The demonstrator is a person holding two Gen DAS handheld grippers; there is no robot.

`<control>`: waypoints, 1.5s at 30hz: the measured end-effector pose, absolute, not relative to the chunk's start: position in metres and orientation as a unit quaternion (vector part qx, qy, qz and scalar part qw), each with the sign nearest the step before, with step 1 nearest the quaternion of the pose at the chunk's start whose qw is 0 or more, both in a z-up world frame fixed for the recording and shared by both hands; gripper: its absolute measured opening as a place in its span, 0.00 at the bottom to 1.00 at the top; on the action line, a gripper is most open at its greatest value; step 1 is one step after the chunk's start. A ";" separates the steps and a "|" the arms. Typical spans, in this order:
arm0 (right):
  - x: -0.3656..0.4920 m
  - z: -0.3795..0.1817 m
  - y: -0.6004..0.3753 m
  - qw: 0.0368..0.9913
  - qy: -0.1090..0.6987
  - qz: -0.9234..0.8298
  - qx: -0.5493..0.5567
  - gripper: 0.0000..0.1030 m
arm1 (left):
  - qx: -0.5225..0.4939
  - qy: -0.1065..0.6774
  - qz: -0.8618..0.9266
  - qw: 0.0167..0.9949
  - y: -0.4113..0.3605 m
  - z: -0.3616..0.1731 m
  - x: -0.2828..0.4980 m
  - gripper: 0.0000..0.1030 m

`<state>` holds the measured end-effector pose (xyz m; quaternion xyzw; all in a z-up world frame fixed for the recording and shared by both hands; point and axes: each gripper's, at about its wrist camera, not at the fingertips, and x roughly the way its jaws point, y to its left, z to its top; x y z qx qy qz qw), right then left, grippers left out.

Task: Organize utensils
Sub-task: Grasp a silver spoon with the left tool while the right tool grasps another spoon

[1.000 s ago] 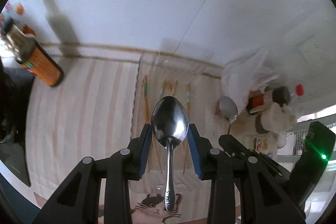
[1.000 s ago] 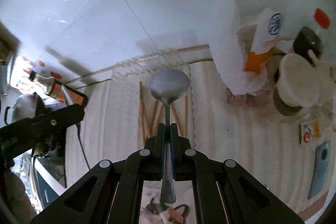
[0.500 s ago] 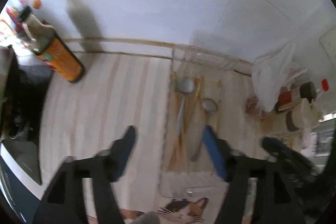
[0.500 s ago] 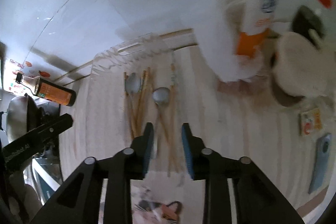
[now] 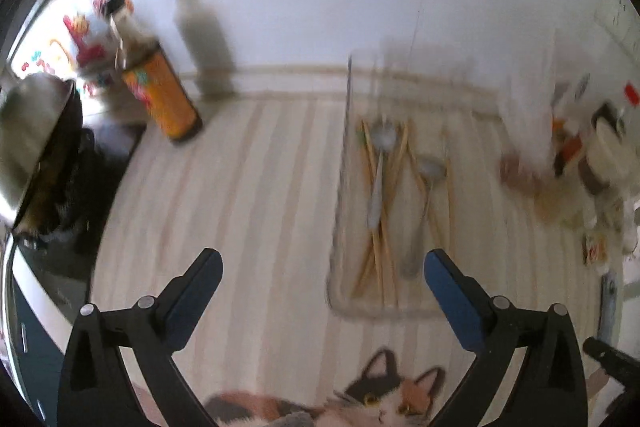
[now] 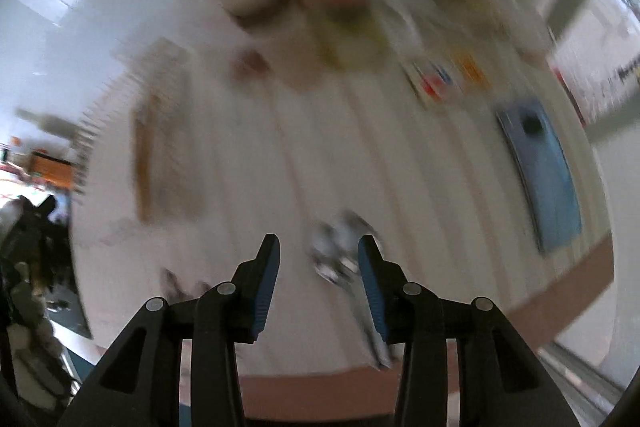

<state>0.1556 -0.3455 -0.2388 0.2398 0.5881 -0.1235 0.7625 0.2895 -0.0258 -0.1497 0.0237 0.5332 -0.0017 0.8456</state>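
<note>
In the left wrist view a clear tray (image 5: 340, 211) lies on the striped mat and holds two metal spoons (image 5: 378, 171) (image 5: 424, 195) among several wooden chopsticks (image 5: 394, 187). My left gripper (image 5: 318, 269) is wide open and empty, held back from the tray's near edge. In the blurred right wrist view my right gripper (image 6: 318, 259) is open and empty above the mat. A shiny metal utensil (image 6: 340, 263) lies on the mat just under and between its fingers. The tray (image 6: 160, 155) shows blurred at the left.
An orange-labelled bottle (image 5: 160, 95) stands at the back left against the white wall. A dark stove and pan (image 5: 36, 147) are at far left. Jars, bags and bottles (image 5: 592, 147) crowd the right. A blue phone (image 6: 540, 167) lies at the right. A cat picture (image 5: 384, 399) is on the near mat.
Both grippers let go of their spoons, which now lie in the tray. The left gripper opened wide and pulled back. The right gripper swung right, over another metal utensil.
</note>
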 end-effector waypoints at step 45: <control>0.042 -0.317 -0.384 0.751 0.593 -0.157 0.244 0.07 | 0.145 0.674 -0.147 0.709 -0.201 -0.270 0.159 0.04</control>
